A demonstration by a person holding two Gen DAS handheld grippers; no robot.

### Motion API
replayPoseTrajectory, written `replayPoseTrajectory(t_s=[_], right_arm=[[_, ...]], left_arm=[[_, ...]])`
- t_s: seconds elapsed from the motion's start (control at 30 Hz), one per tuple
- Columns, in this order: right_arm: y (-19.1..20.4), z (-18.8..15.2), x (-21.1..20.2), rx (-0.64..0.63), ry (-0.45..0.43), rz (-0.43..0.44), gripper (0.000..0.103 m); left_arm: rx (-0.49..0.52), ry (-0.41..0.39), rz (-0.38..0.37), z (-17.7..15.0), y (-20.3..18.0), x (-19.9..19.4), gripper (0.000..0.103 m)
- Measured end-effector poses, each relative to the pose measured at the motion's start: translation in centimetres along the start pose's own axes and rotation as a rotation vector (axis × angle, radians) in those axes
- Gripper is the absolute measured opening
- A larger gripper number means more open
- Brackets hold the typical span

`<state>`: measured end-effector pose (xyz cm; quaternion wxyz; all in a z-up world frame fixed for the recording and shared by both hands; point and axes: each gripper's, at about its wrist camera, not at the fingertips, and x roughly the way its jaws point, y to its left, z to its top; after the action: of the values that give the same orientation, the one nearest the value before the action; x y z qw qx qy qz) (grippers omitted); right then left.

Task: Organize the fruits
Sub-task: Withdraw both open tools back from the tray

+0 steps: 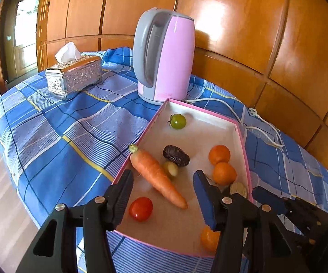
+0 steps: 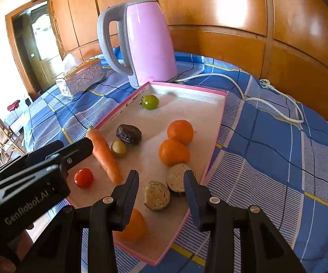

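Observation:
A pink-rimmed white tray (image 1: 218,116) lies on the blue checked cloth. In it are a carrot (image 1: 157,177) with its top on the left rim, a red tomato (image 1: 140,208), a green tomato (image 1: 178,121), a dark wrinkled fruit (image 1: 176,155), a small yellowish fruit (image 1: 171,169), three oranges (image 2: 179,132) and two brown-skinned cut halves (image 2: 157,195). My left gripper (image 1: 164,176) is open and hangs over the carrot without touching it. Over the tray's near end my right gripper (image 2: 161,177) stands open above the cut halves, with nothing pressed between its pads.
A pink and grey kettle (image 1: 166,56) stands just behind the tray, and its white cord and plug (image 2: 264,83) trail to the right. A silver tissue box (image 1: 73,77) sits at the back left. The table edge drops to the floor on the left. Wooden panels close the back.

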<state>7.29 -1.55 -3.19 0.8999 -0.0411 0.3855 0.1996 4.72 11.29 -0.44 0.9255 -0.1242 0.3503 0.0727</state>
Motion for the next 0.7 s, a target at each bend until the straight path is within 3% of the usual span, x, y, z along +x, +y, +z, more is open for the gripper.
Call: replayPoseTrajectory(t_s=[0.3,0.7], right_arm=[[0.1,-0.7,-1.7,0.002,-0.042,-0.061,0.042],[-1.7,-2.5,-3.5,0.095,-0.054,-0.137,0.045]], left_arm=[[0.023,-0.033,0.018,-1.0,-0.3,-1.7,0.058],[0.040,-0.048,0.034,-2.5,-0.5,-3.3,0.072]])
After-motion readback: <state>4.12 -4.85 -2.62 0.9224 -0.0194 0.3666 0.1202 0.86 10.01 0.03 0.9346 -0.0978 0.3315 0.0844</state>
